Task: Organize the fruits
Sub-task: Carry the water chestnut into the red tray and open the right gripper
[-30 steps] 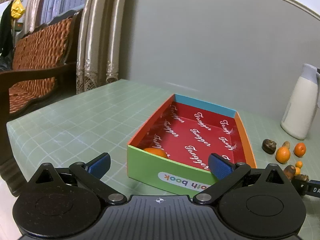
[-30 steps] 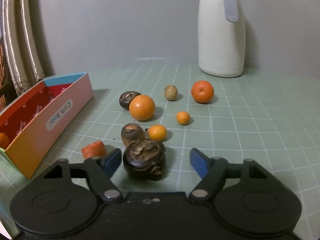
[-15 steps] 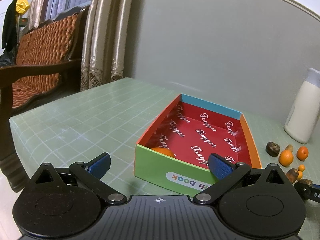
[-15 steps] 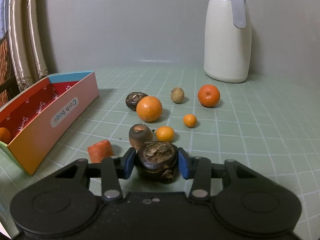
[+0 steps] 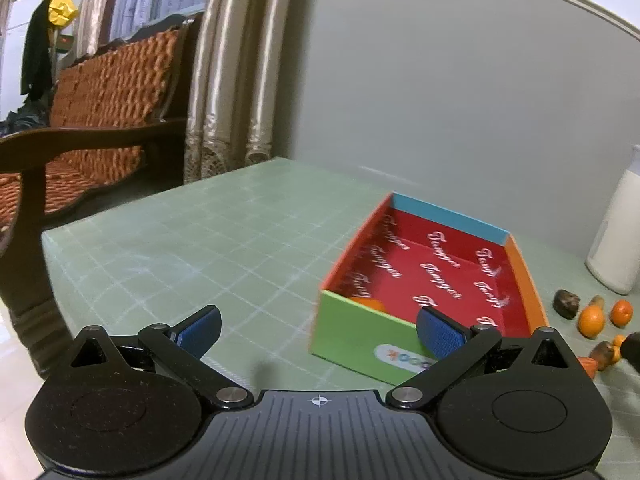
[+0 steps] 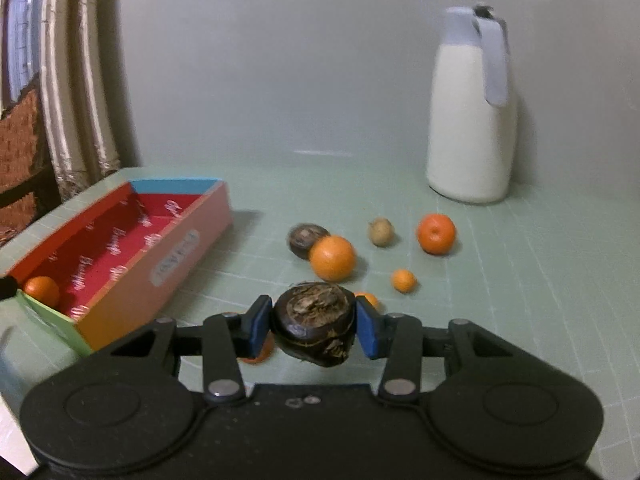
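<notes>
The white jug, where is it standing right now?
In the right wrist view the white jug stands upright at the far right of the green table, against the wall, just behind the orange.

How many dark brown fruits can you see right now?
2. One dark brown fruit is clamped in the right gripper, lifted off the mat; the other lies behind the big orange. A third may be hidden behind the gripped one.

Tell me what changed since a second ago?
The right hand-held gripper closed on the dark brown fruit and lifted it off the table. The left hand-held gripper stayed open and empty; the box and other fruits stayed put.
</notes>
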Demonstrator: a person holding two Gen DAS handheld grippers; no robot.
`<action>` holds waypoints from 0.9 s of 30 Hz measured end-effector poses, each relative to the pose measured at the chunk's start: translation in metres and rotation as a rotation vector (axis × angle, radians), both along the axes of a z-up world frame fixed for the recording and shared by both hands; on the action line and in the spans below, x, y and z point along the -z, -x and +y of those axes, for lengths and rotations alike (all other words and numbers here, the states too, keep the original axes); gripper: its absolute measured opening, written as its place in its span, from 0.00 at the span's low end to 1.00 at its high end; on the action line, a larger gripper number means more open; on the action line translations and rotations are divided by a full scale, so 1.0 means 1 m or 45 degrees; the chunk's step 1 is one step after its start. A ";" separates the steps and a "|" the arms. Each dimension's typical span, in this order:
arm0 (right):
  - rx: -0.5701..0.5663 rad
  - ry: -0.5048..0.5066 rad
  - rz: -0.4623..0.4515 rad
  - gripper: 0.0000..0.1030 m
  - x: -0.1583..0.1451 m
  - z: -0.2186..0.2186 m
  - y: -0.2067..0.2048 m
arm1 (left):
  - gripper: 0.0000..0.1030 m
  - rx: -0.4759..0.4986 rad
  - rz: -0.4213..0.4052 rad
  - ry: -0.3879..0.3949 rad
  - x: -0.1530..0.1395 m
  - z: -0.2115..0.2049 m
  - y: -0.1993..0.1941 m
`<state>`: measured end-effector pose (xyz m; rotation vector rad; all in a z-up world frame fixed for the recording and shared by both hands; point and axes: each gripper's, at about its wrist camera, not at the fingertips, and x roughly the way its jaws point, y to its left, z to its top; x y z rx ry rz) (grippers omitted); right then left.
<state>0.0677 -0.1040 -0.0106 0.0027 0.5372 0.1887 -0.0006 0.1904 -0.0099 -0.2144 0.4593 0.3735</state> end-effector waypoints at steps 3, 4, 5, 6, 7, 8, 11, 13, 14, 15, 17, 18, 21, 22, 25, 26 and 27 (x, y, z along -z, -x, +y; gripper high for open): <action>-0.044 0.006 -0.025 0.42 -0.009 0.014 0.002 | 1.00 -0.034 -0.002 0.010 0.001 0.011 0.005; -0.059 0.005 -0.030 0.42 -0.011 0.019 0.003 | 1.00 -0.049 -0.002 0.016 0.001 0.015 0.007; -0.077 0.005 -0.036 0.42 -0.014 0.024 0.004 | 1.00 -0.061 -0.001 0.022 0.002 0.019 0.008; -0.095 0.007 -0.042 0.42 -0.016 0.029 0.004 | 1.00 -0.074 0.000 0.028 0.002 0.023 0.009; -0.112 0.009 -0.048 0.42 -0.018 0.035 0.005 | 1.00 -0.088 0.000 0.035 0.003 0.028 0.010; -0.130 0.013 -0.053 0.42 -0.020 0.041 0.006 | 1.00 -0.100 -0.001 0.042 0.003 0.031 0.012; -0.183 0.019 -0.062 0.42 -0.025 0.058 0.008 | 1.00 -0.133 -0.002 0.063 0.005 0.042 0.016; -0.215 0.025 -0.065 0.42 -0.028 0.068 0.009 | 1.00 -0.150 -0.002 0.074 0.006 0.047 0.018; -0.232 0.027 -0.065 0.42 -0.029 0.074 0.009 | 1.00 -0.159 -0.001 0.078 0.007 0.050 0.019; -0.250 0.030 -0.067 0.42 -0.031 0.080 0.010 | 1.00 -0.166 -0.001 0.082 0.008 0.053 0.019; -0.281 0.037 -0.070 0.42 -0.033 0.091 0.011 | 1.00 -0.174 -0.003 0.089 0.009 0.059 0.023; -0.296 0.039 -0.071 0.42 -0.034 0.096 0.011 | 1.00 -0.181 -0.003 0.091 0.009 0.061 0.024; -0.337 0.044 -0.065 0.42 -0.035 0.111 0.010 | 1.00 -0.199 -0.005 0.102 0.010 0.068 0.027; -0.352 0.044 -0.062 0.42 -0.035 0.116 0.010 | 1.00 -0.204 -0.005 0.107 0.011 0.070 0.028; -0.384 0.055 -0.050 0.42 -0.032 0.129 0.009 | 1.00 -0.219 -0.004 0.117 0.012 0.077 0.030; -0.396 0.059 -0.043 0.42 -0.031 0.134 0.008 | 1.00 -0.223 -0.004 0.118 0.012 0.078 0.031; -0.404 0.062 -0.037 0.42 -0.030 0.139 0.006 | 1.00 -0.228 -0.002 0.118 0.013 0.080 0.032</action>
